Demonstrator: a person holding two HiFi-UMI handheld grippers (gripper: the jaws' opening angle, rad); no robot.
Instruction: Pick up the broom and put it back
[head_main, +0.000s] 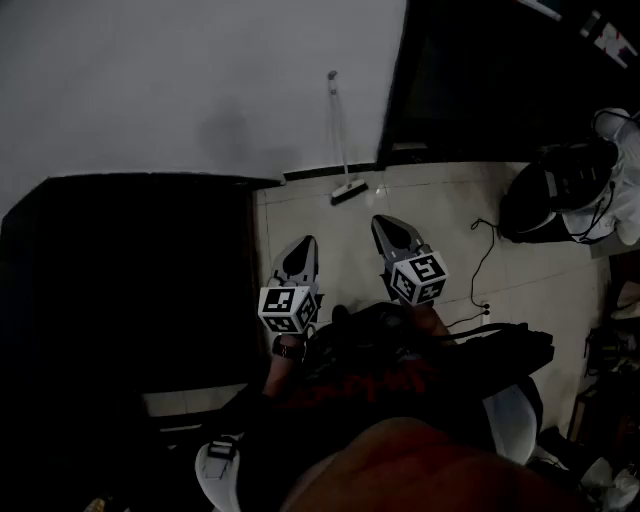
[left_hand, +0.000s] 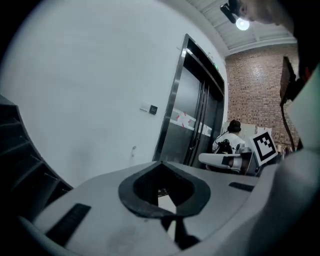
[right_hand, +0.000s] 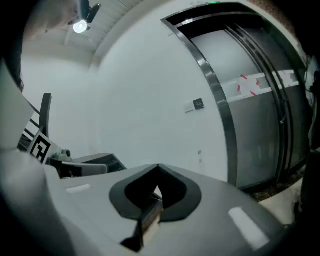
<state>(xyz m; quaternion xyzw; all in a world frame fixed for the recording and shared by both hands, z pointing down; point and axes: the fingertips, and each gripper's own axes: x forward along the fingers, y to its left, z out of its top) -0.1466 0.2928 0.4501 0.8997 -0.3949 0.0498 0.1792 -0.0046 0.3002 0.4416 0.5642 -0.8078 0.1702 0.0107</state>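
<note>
I think I am in a hallway by a lift, inside a big building; the tall shiny metal lift doors (right_hand: 260, 125) fill one side; a small button plate (right_hand: 198, 104) sits on the white wall (right_hand: 140, 100) beside them; farther off is a red brick wall (left_hand: 255, 95); the floor (head_main: 450, 200) has pale tiles; a lamp (left_hand: 243, 23) shines up high.

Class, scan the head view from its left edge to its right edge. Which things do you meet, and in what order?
dark structure → left tongs → broom leaning on the wall → right tongs → black cable on the floor → black bag → person in white
</note>
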